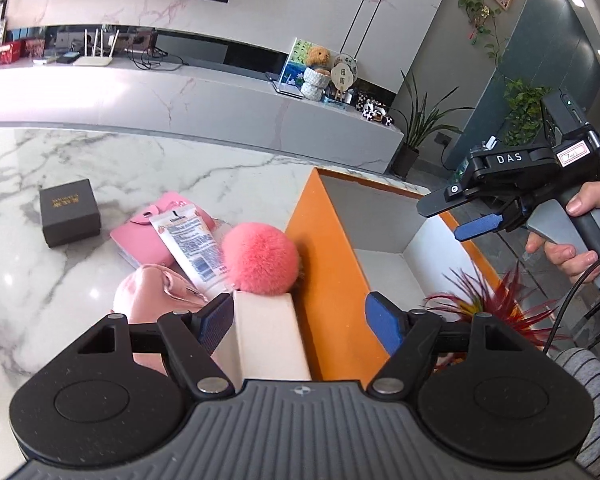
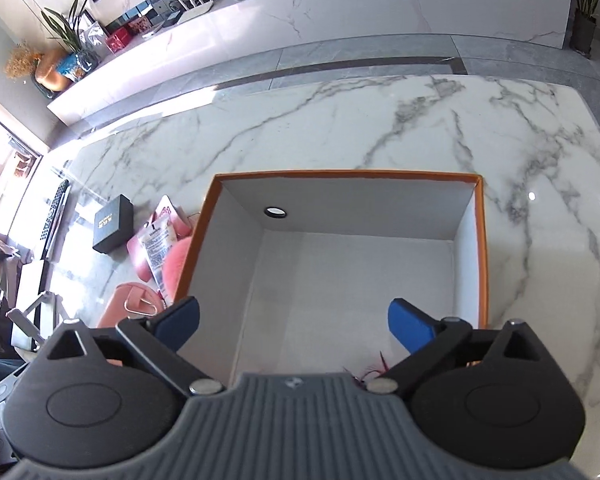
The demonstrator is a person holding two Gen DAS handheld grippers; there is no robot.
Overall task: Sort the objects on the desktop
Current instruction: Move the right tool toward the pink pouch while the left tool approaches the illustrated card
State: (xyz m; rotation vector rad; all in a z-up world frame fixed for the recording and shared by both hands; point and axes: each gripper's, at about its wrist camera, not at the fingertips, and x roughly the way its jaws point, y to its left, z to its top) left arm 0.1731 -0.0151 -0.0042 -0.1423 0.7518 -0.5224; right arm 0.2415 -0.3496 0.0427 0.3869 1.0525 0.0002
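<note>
While both of my tools hang over the marble table (image 2: 380, 128), the orange box (image 2: 482, 240) stands open on it. Its white floor is mostly bare; a red spiky plant (image 1: 484, 300) lies in the near corner. Outside its left wall lie a black gift box (image 1: 70, 212), a pink card holder (image 1: 140, 232), a labelled tube (image 1: 192, 244) and a pink pompom (image 1: 260, 258). My left gripper (image 1: 300, 324) is spread, a cream block (image 1: 266, 336) against one pad. My right gripper (image 2: 294, 322), jaws wide, carries nothing.
</note>
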